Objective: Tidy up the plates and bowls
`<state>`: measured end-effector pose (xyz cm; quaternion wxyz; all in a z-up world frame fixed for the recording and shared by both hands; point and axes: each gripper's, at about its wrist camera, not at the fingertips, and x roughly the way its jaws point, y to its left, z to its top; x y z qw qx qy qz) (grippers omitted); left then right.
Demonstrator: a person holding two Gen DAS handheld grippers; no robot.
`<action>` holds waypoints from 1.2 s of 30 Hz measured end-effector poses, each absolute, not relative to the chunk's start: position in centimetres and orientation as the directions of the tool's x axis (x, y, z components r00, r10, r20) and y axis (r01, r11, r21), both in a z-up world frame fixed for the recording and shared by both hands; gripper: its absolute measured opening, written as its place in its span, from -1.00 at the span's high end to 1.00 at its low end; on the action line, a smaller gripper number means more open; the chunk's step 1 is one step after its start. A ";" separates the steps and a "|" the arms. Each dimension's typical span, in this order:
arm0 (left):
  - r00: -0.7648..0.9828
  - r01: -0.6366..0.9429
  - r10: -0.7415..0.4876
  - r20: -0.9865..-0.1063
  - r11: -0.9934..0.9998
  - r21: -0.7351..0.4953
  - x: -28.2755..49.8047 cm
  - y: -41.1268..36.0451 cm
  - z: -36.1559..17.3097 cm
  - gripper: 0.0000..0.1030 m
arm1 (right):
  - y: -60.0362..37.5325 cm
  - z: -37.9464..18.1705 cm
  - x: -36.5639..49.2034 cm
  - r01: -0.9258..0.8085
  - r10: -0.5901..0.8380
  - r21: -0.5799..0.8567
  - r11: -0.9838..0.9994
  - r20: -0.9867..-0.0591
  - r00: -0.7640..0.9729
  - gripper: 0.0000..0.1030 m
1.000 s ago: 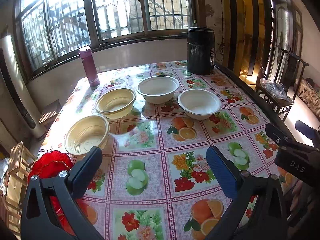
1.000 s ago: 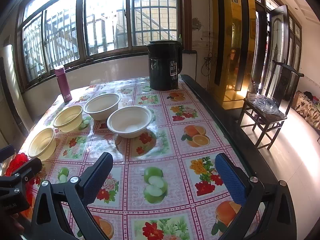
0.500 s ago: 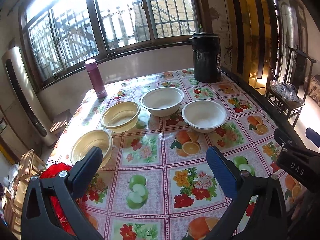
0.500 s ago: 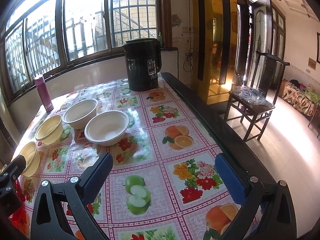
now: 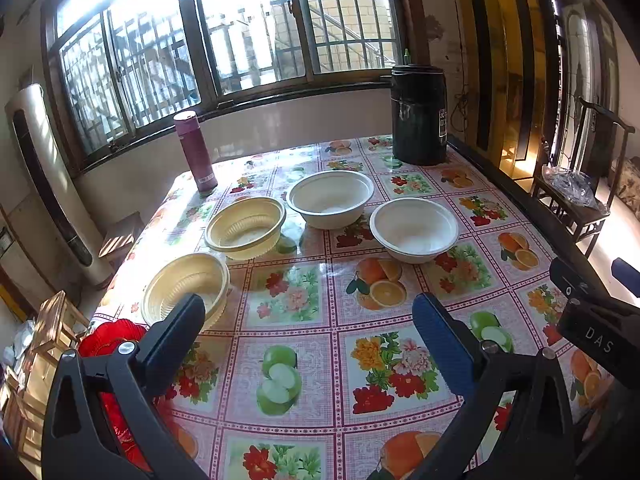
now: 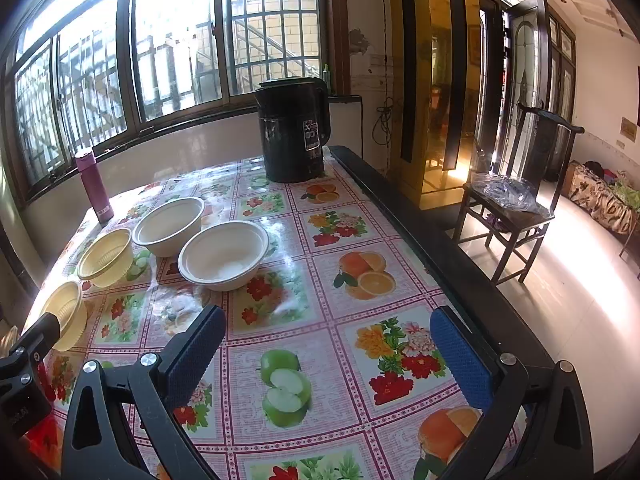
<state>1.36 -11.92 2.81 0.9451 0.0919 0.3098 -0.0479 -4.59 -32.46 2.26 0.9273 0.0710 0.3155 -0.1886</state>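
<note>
Two white bowls stand mid-table: the nearer white bowl [image 5: 414, 229] [image 6: 223, 254] and the farther white bowl [image 5: 330, 198] [image 6: 169, 225]. Left of them are two ribbed yellow bowls, the far one [image 5: 245, 227] [image 6: 106, 257] and the near one [image 5: 187, 287] [image 6: 67, 314]. A red plate [image 5: 108, 336] lies at the near left, partly behind my left finger. My left gripper [image 5: 308, 344] hovers open over the near table, holding nothing. My right gripper [image 6: 330, 356] is open too, empty, over the near right part.
A black electric kettle [image 5: 418, 114] [image 6: 294, 130] stands at the far right of the fruit-patterned tablecloth [image 5: 304, 308]. A maroon flask [image 5: 195, 151] [image 6: 94, 186] is at the far left. A dark wooden chair [image 6: 516, 196] stands right of the table edge. Wooden items [image 5: 44, 344] sit at the left.
Both grippers have risen and tilted upward, so the bowls sit lower and farther in view. Their fingers stay open; no bowl has moved.
</note>
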 end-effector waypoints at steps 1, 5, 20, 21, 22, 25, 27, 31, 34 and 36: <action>0.802 0.147 -0.035 -0.596 0.979 0.140 1.4 -11.8 2.8 -1.00 | -32.4 2.3 -4.6 0.393 -0.304 0.014 0.919 -0.611 0.731 -1.00; 0.804 0.145 -0.035 -0.594 0.980 0.139 1.4 -11.8 2.9 -1.00 | -32.3 2.2 -4.4 0.388 -0.299 0.014 0.922 -0.611 0.733 -1.00; 0.790 0.155 -0.046 -0.612 0.980 0.126 1.6 -11.6 2.6 -1.00 | -32.0 2.0 -4.5 0.379 -0.292 0.015 0.925 -0.611 0.736 -1.00; 0.787 0.157 -0.048 -0.615 0.980 0.124 1.7 -11.5 2.5 -1.00 | -32.0 2.0 -4.5 0.378 -0.292 0.013 0.926 -0.612 0.735 -1.00; 0.784 0.159 -0.051 -0.619 0.980 0.121 1.7 -11.3 2.4 -1.00 | -31.8 1.9 -4.5 0.374 -0.288 0.013 0.927 -0.613 0.735 -1.00; 0.779 0.163 -0.053 -0.624 0.979 0.119 1.9 -9.9 2.3 -1.00 | -31.2 1.8 -4.1 0.349 -0.259 0.025 0.937 -0.621 0.740 -1.00; 0.757 0.168 -0.081 -0.649 0.983 0.073 2.4 -8.1 2.4 -1.00 | -30.5 1.7 -3.6 0.311 -0.218 0.041 0.950 -0.627 0.748 -1.00; 0.735 0.145 -0.097 -0.671 0.989 0.015 3.8 -3.2 3.2 -1.00 | -27.8 1.3 -2.2 0.178 -0.065 0.112 0.978 -0.645 0.762 -1.00; 0.731 0.135 -0.119 -0.672 0.990 -0.029 4.8 1.2 4.3 -1.00 | -25.3 1.0 -0.9 0.082 0.046 0.166 0.983 -0.649 0.760 -1.00; 0.709 0.150 -0.190 -0.679 0.982 -0.118 5.7 4.4 5.0 -1.00 | -23.5 0.7 0.2 0.020 0.111 0.191 0.981 -0.650 0.751 -1.00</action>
